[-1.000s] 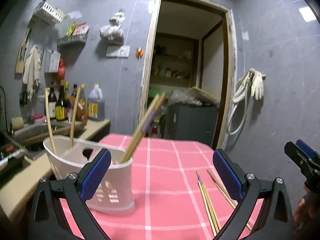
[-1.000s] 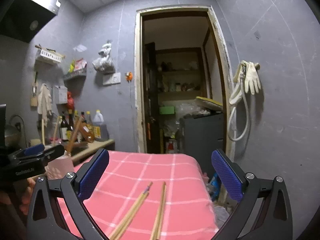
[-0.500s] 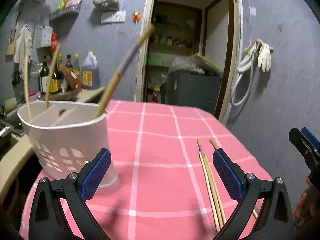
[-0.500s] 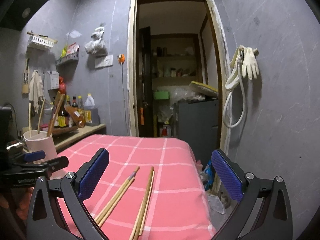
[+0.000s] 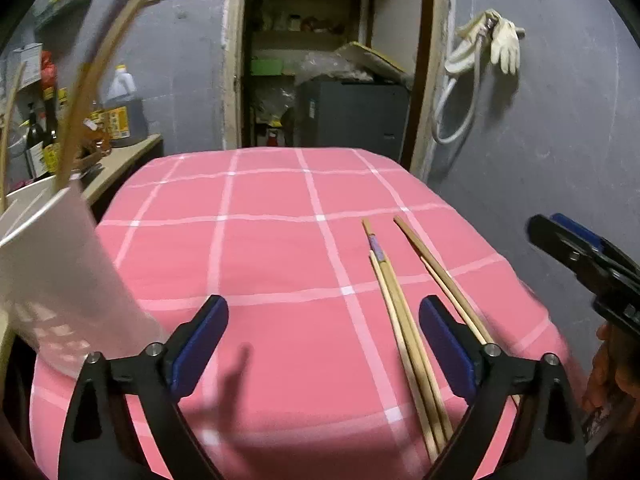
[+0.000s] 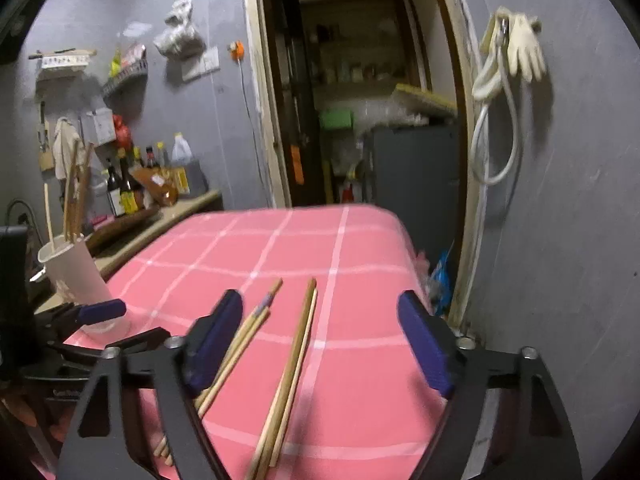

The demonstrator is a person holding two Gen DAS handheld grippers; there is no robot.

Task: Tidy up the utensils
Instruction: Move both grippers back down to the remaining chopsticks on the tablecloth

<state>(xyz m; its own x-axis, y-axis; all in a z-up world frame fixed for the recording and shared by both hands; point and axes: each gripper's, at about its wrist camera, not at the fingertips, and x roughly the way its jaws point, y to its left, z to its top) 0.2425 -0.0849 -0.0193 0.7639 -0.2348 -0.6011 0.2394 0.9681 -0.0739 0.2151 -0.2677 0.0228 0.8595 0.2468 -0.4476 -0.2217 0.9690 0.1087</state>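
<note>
Two sets of wooden chopsticks lie on the pink checked tablecloth: a bundle with a purple band and a pair to its right. My left gripper hovers over the cloth, its jaws closing with nothing pressed; the bundle lies just inside its right pad. My right gripper hangs over the pair, jaws closing, pads clear of them; the bundle passes by its left pad. A white holder stands at the left with chopsticks in it.
A counter with bottles runs behind the holder. The other gripper shows at each view's edge: the right one, the left one. An open doorway lies beyond the table's far edge, with a grey wall and hanging gloves to the right.
Both grippers have tipped downward and come closer to the cloth and chopsticks. Their jaws have narrowed. The holder has slid to the left edge of the left wrist view.
</note>
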